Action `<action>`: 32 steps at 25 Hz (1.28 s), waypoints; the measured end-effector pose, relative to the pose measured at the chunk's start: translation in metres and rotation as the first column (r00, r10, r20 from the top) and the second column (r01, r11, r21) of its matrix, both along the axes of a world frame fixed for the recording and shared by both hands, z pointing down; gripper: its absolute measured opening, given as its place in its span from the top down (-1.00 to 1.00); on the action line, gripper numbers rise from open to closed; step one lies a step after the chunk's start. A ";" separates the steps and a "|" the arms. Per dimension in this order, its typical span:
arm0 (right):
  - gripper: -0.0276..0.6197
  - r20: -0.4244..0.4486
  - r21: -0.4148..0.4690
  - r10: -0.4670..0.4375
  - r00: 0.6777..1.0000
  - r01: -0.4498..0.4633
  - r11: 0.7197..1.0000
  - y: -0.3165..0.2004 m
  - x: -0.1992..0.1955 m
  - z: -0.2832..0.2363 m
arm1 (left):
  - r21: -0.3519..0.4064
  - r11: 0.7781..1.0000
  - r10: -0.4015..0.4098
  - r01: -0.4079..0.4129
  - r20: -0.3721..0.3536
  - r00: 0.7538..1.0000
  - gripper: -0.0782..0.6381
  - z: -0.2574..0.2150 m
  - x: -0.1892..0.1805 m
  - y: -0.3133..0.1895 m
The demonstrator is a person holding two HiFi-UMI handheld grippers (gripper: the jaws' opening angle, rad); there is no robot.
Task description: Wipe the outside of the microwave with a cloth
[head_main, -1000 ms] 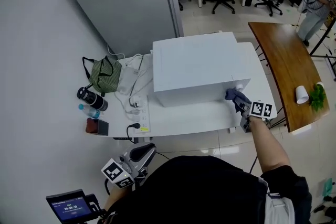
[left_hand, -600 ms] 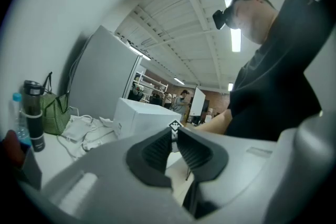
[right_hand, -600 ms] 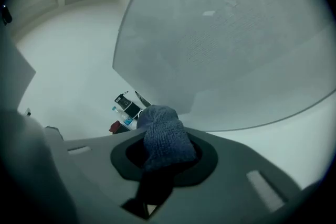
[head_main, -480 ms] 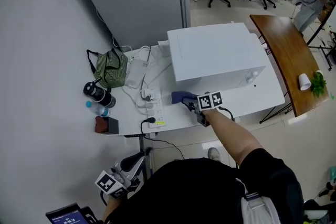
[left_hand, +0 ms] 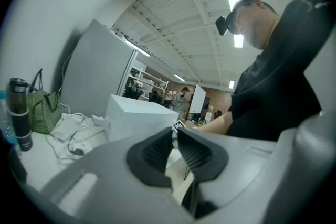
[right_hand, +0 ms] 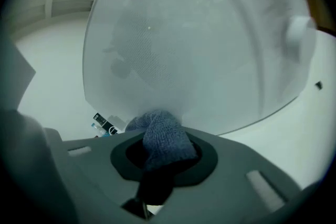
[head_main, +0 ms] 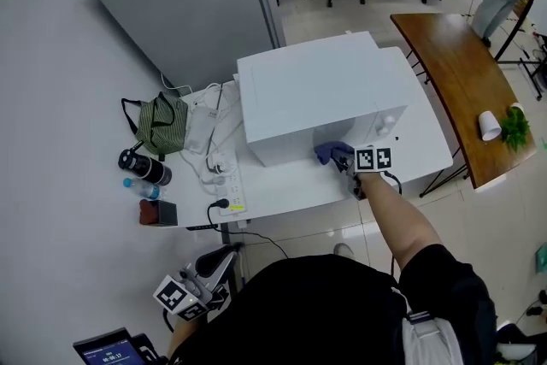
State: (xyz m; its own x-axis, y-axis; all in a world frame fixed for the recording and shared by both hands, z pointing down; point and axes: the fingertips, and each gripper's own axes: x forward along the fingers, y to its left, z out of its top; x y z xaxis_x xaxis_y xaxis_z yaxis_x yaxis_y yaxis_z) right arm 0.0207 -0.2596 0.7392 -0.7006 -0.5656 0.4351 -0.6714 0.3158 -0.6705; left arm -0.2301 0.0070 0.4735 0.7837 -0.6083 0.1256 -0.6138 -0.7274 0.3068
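1. Microwave [head_main: 316, 94] position: the unit stands on a white table [head_main: 291, 192]. The blue cloth [head_main: 332, 153] is pressed against the lower middle of the microwave's front face.
2. Tool state: the right gripper [right_hand: 163, 159] is clamped on a bunched fold of the cloth, and only a short tuft projects toward the microwave door. The left gripper [left_hand: 173, 150] is closed on nothing and is held low, well in front of the microwave.
3. Risk, scraping: because so little cloth projects, the hard jaw tips could be brought against the door if the gripper is tilted or pressed harder.
4. Risk, cloth loss: the fold could be dragged out of the jaws by friction during a fast stroke across the front.
5. Risk, snagging: the cloth could be caught on the round knob [right_hand: 296, 29] at the right of the microwave front if a stroke is carried too far.
6. Risk, shifting: the microwave is not steadied by the free gripper, so it could be pushed backward by heavy pressure.
7. Risk, cables: the power strip [head_main: 231, 184] and leads lie just left of the microwave and could be disturbed when that side is wiped.
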 end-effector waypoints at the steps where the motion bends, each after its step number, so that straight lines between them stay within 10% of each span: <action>1: 0.70 -0.009 -0.002 0.026 1.000 -0.026 1.000 -0.003 0.027 0.004 | 0.001 1.000 0.006 -0.006 0.001 1.000 0.68 -0.003 0.016 -0.004; 8: 0.70 -0.038 -0.018 0.195 0.980 -0.195 0.981 -0.015 0.177 0.028 | -0.026 0.999 0.019 -0.019 0.016 1.000 0.68 -0.009 0.100 -0.013; 15: 0.70 -0.043 0.031 0.248 0.968 -0.247 0.969 -0.014 0.245 0.010 | -0.037 0.999 0.007 -0.007 0.015 1.000 0.68 -0.006 0.119 -0.009; 20: 0.70 -0.020 -0.011 0.009 1.000 -0.009 1.000 0.034 0.143 0.006 | -0.025 1.000 0.001 -0.002 -0.024 1.000 0.68 -0.004 0.093 -0.004; 24: 0.70 -0.017 -0.033 -0.248 0.969 0.247 0.968 0.067 -0.004 0.013 | -0.024 0.999 -0.022 0.021 -0.037 0.999 0.68 0.005 0.053 0.013; 32: 0.70 -0.002 -0.123 -0.299 0.954 0.297 0.947 0.049 -0.201 0.045 | -0.059 0.989 -0.133 0.132 -0.012 0.991 0.68 0.027 -0.083 0.065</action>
